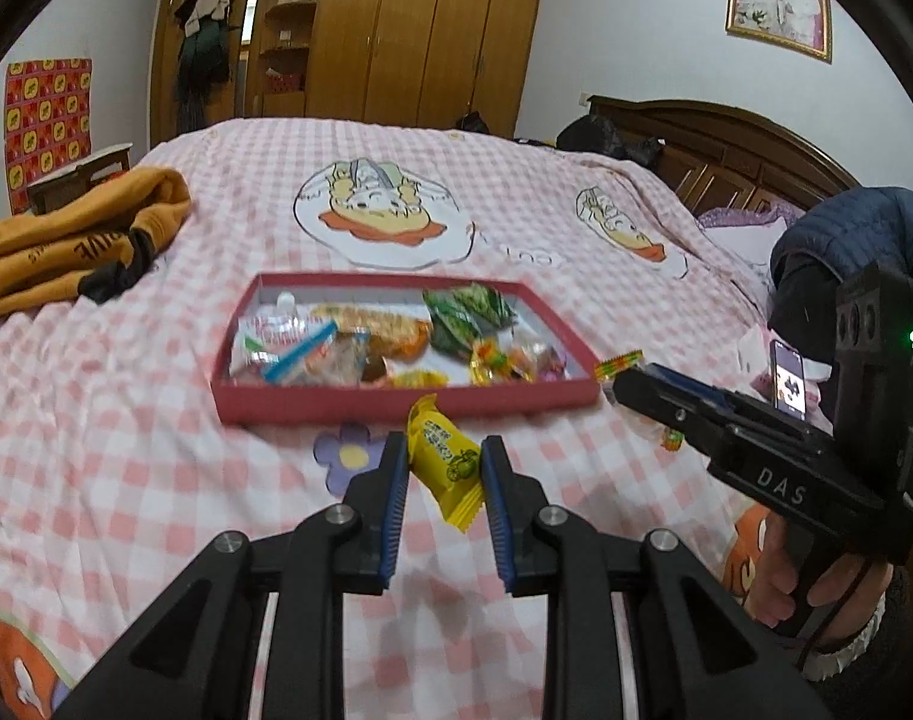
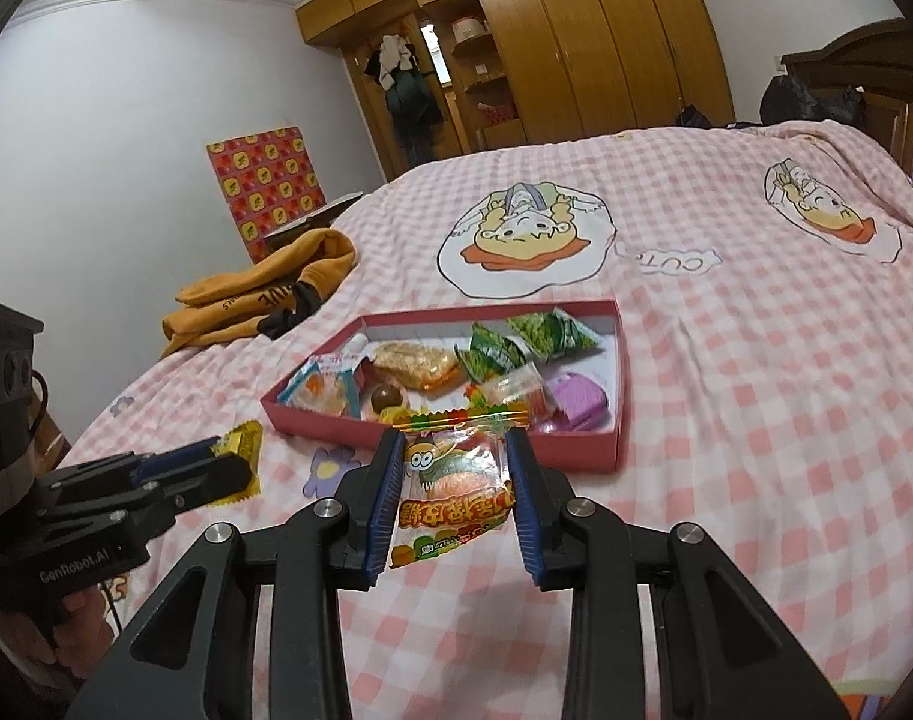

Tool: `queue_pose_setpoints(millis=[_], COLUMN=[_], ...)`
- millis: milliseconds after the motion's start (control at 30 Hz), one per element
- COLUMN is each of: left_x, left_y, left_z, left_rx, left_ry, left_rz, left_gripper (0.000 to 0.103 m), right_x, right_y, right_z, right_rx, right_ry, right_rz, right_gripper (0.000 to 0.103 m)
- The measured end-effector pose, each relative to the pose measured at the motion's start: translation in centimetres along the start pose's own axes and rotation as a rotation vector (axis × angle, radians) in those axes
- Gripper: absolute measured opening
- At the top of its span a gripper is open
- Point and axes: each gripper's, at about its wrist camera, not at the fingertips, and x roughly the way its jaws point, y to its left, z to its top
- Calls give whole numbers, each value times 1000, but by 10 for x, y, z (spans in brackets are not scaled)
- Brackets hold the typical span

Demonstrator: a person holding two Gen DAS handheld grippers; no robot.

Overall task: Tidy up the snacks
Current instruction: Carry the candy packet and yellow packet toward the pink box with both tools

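Your left claw (image 1: 444, 456) has a yellow snack (image 1: 443, 461) between its blue pads. The pads sit right at the pack's sides, but you cannot tell if they squeeze it or if it just lies on the bed (image 1: 156, 480). Your right claw (image 2: 453, 465) has a clear candy bag (image 2: 453, 489) between its pads. The left pad touches the bag. The right pad is just beside it, so you cannot tell if it grips.

Just past both claws sits the red box (image 1: 396, 402) on the bed. It is full of snacks: green packs (image 2: 516, 342) at the back, a golden cake (image 2: 417, 365) in the middle, a purple thing (image 2: 576, 401) in the near right corner and a brown ball (image 2: 385, 399) near the front wall.

Off to the left, an orange cloth (image 1: 66, 240) lies on the bed, well apart from the box.
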Motion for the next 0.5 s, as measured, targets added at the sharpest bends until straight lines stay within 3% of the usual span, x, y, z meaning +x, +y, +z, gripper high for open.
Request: queue_pose_setpoints(millis=[500], left_x=[-1], left_y=[6], left_z=[17], left_rx=[0], left_ry=[-21], left_rz=[-5], left_gripper=[25], right_x=[5], right_y=[2], right_z=[8], right_rx=[3], right_ry=[1], right_rz=[1], right_gripper=[35])
